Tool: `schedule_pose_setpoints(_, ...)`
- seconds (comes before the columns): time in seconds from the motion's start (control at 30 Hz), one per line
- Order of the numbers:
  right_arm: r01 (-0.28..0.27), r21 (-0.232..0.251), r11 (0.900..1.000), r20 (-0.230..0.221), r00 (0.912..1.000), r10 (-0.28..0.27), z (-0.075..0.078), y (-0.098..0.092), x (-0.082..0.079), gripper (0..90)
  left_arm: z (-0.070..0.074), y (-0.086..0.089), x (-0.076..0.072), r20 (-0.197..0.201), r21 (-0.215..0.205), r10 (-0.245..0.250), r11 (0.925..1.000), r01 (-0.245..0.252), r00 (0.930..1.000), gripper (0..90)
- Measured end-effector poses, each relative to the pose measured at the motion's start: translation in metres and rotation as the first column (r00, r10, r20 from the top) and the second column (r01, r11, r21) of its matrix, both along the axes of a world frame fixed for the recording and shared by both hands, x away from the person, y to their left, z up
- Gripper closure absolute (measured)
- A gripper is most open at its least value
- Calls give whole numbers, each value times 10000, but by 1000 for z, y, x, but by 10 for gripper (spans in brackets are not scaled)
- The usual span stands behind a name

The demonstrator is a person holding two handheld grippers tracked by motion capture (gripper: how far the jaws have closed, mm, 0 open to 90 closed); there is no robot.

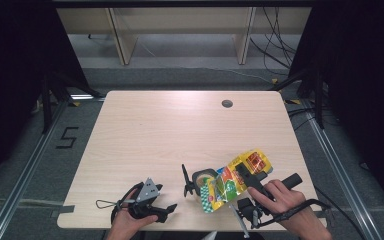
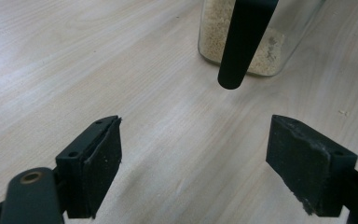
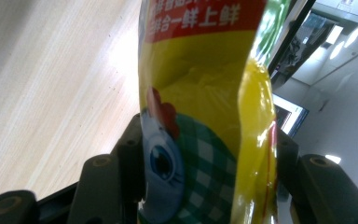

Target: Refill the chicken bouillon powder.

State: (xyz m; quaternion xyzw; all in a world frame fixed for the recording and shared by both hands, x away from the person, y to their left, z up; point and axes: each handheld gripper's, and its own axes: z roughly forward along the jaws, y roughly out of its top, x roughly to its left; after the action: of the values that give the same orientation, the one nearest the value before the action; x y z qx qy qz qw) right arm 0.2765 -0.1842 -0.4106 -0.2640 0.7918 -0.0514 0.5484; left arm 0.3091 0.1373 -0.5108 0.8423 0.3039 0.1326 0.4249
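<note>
Right tongs (image 1: 244, 176) clamp our yellow packet (image 1: 235, 181) over the jar (image 1: 203, 179) at the counter's (image 1: 180, 130) near edge; left tongs (image 2: 193, 154) gape empty; we should tilt slowly.

The pale wooden table (image 1: 180, 135) carries one clear glass jar (image 1: 203, 179) with beige granules in its bottom, and one yellow plastic packet (image 1: 235, 179) printed with red and green-checked patterns. Two black two-jaw grippers are in use: the left gripper (image 1: 167, 209) and the right gripper (image 1: 245, 172), each held by one hand, so two hands come in from the near edge. One small round grey grommet (image 1: 227, 103) sits in the tabletop near its far edge.
</note>
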Motion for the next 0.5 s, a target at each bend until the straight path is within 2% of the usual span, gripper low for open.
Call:
schedule_pose_setpoints(0.13,-27,-6,10000,-54,10000,27,-1,1,-1,475,0,0,0,6,12,-16,10000,16,10000,175)
schedule_pose_setpoints(0.17,-80,47,10000,-92,9999,80,-2,2,-1,475,0,1,1,24,136,-83,9999,83,10000,176)
schedule_pose_setpoints(0.2,-81,92,9999,-161,9998,82,-3,2,-1,475,-1,0,0,-13,73,70,9999,-70,10000,176)
schedule_pose_setpoints(0.23,336,342,9989,-270,9991,-327,-6,0,-3,475,-1,0,0,45,144,-21,9999,20,10000,176)
schedule_pose_setpoints(0.27,312,348,9989,-271,9992,-303,-6,1,-2,476,-1,-2,-2,-28,-270,109,9996,-110,9999,175)
schedule_pose_setpoints(0.3,-139,98,9999,-159,9998,141,-4,3,0,476,0,0,-1,-23,-14,-28,10000,28,10000,176)
schedule_pose_setpoints(0.4,-83,89,9999,-239,9997,85,-5,2,2,477,0,0,0,57,160,-26,9999,25,10000,176)
schedule_pose_setpoints(0.43,501,558,9972,-322,9983,-483,-9,0,-1,477,0,0,0,54,121,-39,9999,38,10000,175)
schedule_pose_setpoints(0.47,0,144,9999,-254,9997,4,-7,2,1,479,0,0,0,0,-8,-36,10000,36,10000,176)
schedule_pose_setpoints(0.5,-86,160,9998,-235,9997,90,-7,3,2,479,0,0,0,-8,23,0,10000,0,10000,176)
